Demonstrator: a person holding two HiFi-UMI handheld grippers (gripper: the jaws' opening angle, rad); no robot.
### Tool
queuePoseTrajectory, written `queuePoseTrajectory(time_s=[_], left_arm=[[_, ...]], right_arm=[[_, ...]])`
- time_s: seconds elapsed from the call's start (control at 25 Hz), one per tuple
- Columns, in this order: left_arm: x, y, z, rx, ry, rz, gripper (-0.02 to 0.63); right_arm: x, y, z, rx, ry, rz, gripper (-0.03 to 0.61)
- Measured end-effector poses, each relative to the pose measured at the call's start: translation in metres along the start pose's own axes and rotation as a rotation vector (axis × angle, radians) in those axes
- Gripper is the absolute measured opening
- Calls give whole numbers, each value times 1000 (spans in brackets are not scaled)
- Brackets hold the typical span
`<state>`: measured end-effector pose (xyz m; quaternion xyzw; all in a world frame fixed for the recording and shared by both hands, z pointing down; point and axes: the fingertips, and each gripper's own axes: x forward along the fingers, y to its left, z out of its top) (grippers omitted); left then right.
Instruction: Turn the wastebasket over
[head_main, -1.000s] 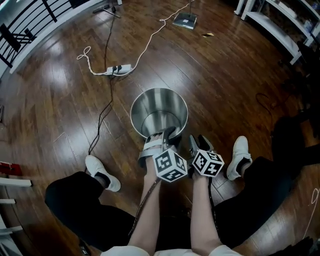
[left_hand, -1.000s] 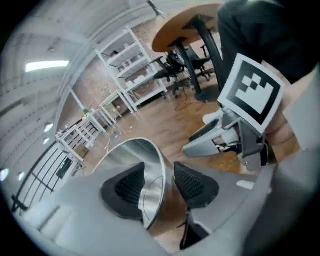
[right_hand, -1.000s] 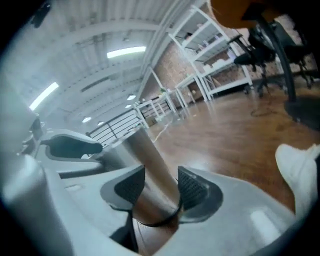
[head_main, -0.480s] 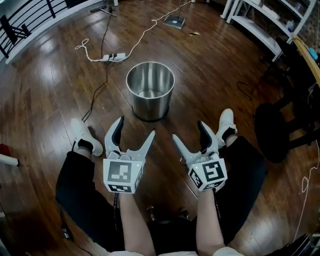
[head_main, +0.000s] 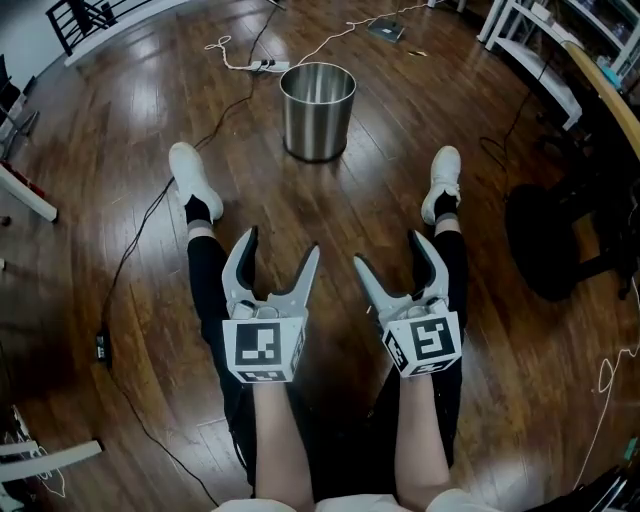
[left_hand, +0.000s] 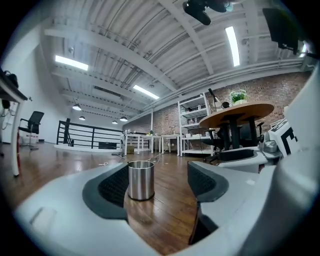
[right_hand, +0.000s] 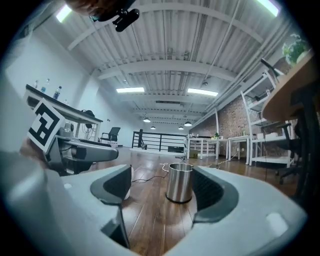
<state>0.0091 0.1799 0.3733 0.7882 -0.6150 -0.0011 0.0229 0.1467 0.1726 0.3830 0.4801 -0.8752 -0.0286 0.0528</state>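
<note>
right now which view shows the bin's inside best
The head view: it looks down into the bin, upright with its mouth open. Both gripper views see only its side wall from low down.

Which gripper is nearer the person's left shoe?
Left. The left gripper, empty jaws closing, hangs over the left leg behind the shoe; the right gripper is over the other leg.

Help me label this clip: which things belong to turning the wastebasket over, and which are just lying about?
Job: wastebasket, upright on the floor; left gripper, jaws closing, nothing between them; right gripper, open, empty.

Lying about: power strip, white cable, black chair, white shelving.
</note>
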Motion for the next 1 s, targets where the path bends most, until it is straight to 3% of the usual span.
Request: queuePoseTrajectory(time_s=[0.28, 0.48, 0.8, 1.0], left_arm=[[-119, -97, -1, 11, -30, 95, 377], [-183, -137, 2, 30, -48, 160, 373], [-249, -199, -5, 25, -27, 216, 356], [-275, -230, -5, 44, -31, 240, 348]], right_arm=[[-136, 14, 8, -32, -19, 66, 360], [-204, 16, 9, -28, -49, 89, 360], [-287, 20, 2, -22, -49, 149, 360], [-328, 8, 3, -21, -51, 132, 360]])
